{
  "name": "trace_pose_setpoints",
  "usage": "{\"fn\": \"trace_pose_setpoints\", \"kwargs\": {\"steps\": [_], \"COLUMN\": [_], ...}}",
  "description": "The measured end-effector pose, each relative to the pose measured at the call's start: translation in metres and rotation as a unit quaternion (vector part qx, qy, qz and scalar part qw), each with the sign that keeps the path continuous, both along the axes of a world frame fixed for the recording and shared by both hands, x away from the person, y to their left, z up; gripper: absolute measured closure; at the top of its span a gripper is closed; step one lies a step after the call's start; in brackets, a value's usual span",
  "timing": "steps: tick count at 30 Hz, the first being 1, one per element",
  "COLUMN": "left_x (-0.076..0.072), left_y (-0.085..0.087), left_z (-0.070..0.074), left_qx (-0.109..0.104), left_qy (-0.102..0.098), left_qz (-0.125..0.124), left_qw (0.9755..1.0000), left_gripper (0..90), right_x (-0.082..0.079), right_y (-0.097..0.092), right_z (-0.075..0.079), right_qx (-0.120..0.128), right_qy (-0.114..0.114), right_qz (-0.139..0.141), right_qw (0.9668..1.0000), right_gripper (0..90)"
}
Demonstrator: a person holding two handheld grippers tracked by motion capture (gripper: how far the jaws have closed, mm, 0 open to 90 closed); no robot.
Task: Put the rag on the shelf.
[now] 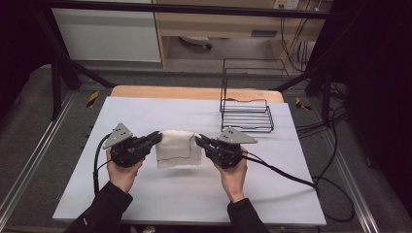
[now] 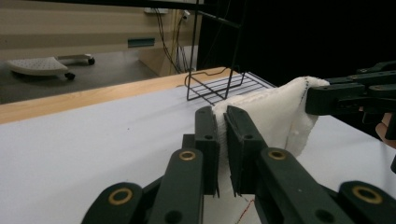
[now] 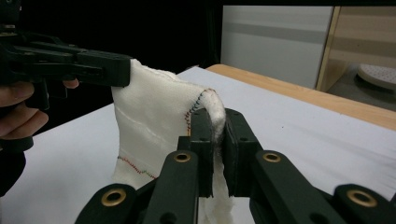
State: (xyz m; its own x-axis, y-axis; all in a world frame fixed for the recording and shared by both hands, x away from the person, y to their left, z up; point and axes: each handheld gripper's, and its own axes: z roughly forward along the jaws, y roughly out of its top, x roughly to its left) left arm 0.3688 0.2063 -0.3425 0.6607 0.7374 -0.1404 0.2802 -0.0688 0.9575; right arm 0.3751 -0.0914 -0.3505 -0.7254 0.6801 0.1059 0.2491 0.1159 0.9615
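A white cloth (image 1: 178,148) with coloured stitching hangs between my two grippers above the white table (image 1: 145,194). My left gripper (image 1: 156,138) is shut on the cloth's left top corner, and the fabric (image 2: 275,116) is pinched between its black jaws (image 2: 221,126). My right gripper (image 1: 199,141) is shut on the right top corner, with the cloth (image 3: 154,126) squeezed between its jaws (image 3: 215,122). The cloth's lower edge hangs down toward the table. In the left gripper view the other gripper (image 2: 345,95) grips the far corner; in the right gripper view the other gripper (image 3: 70,63) does the same.
A black wire rack (image 1: 247,104) stands at the table's back right. A wooden strip (image 1: 194,92) runs along the far edge. Black cables (image 1: 301,182) trail off the right side. A dark metal frame surrounds the table.
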Motion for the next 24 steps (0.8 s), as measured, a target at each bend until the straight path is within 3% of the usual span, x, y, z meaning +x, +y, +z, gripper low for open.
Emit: {"fn": "trace_pose_setpoints", "kwargs": {"steps": [9, 24], "left_x": [-0.001, 0.009], "left_y": [-0.011, -0.031], "left_z": [0.009, 0.025], "left_qx": [0.001, -0.026], "left_qy": [-0.017, -0.031], "left_qz": [-0.002, -0.004], "left_qw": [0.9998, 0.9992], "left_gripper": [83.4, 83.4], "right_x": [-0.002, -0.003], "right_y": [-0.01, -0.029], "right_z": [0.014, 0.036], "right_qx": [0.005, 0.011], "right_qy": [-0.017, -0.045], "right_qz": [-0.01, -0.03], "right_qw": [0.9998, 0.9985], "right_gripper": [83.6, 83.6]}}
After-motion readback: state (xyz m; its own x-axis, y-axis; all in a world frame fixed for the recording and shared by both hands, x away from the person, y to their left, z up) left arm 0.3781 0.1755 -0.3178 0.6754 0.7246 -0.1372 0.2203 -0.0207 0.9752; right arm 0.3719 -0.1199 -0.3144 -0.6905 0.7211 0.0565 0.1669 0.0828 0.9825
